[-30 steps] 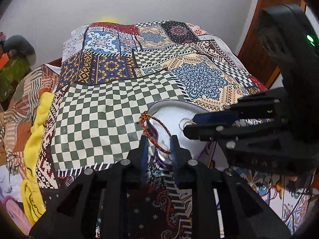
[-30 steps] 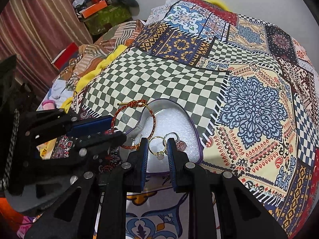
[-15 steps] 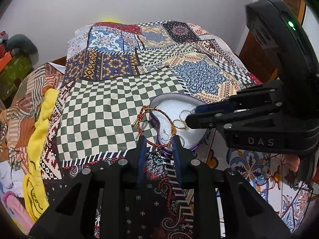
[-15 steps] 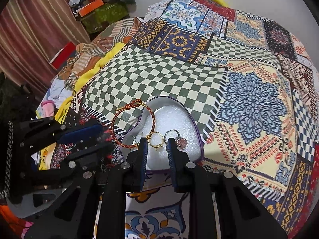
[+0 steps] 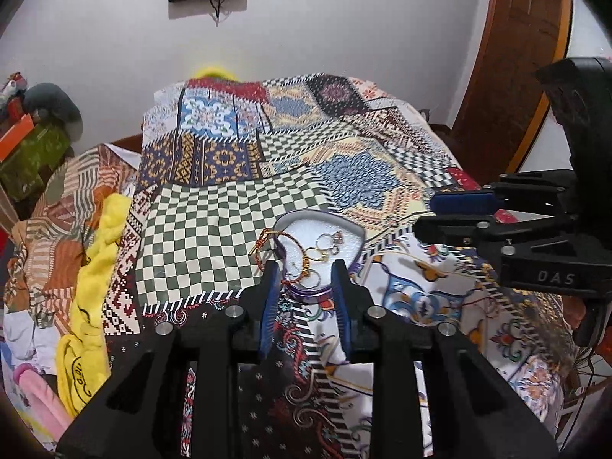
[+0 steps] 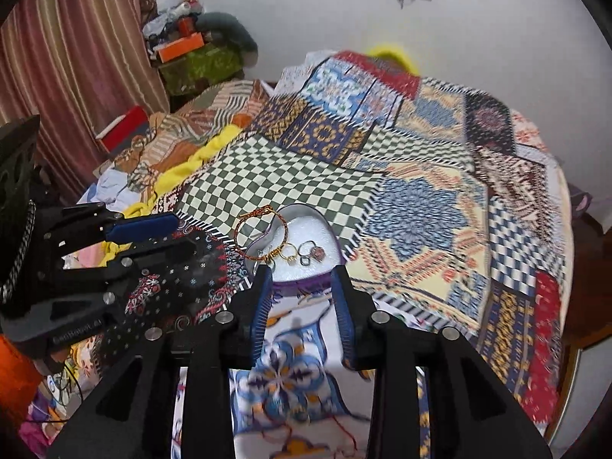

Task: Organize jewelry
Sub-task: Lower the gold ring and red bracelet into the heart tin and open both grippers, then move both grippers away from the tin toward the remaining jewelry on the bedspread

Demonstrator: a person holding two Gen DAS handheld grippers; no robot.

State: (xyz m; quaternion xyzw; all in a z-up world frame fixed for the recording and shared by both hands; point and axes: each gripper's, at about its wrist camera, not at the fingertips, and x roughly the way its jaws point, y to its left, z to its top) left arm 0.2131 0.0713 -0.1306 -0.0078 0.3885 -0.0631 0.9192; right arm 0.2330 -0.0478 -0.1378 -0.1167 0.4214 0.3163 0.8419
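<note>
A heart-shaped tin with a purple rim and white lining lies on the patchwork bedspread. A red and gold braided bracelet rests across its left rim, half on the checked cloth. A gold ring and silver rings with a pink stone lie inside the tin. My left gripper is open and empty just short of the tin. My right gripper is open and empty, also just short of the tin.
The patchwork bedspread covers the bed. A yellow cloth and striped fabrics lie along the left edge. Boxes and clutter stand by the curtain. A wooden door is at the right.
Both grippers opened and pulled back from the tin. The bracelet was released onto the tin's left rim and the gold ring was released inside the tin.
</note>
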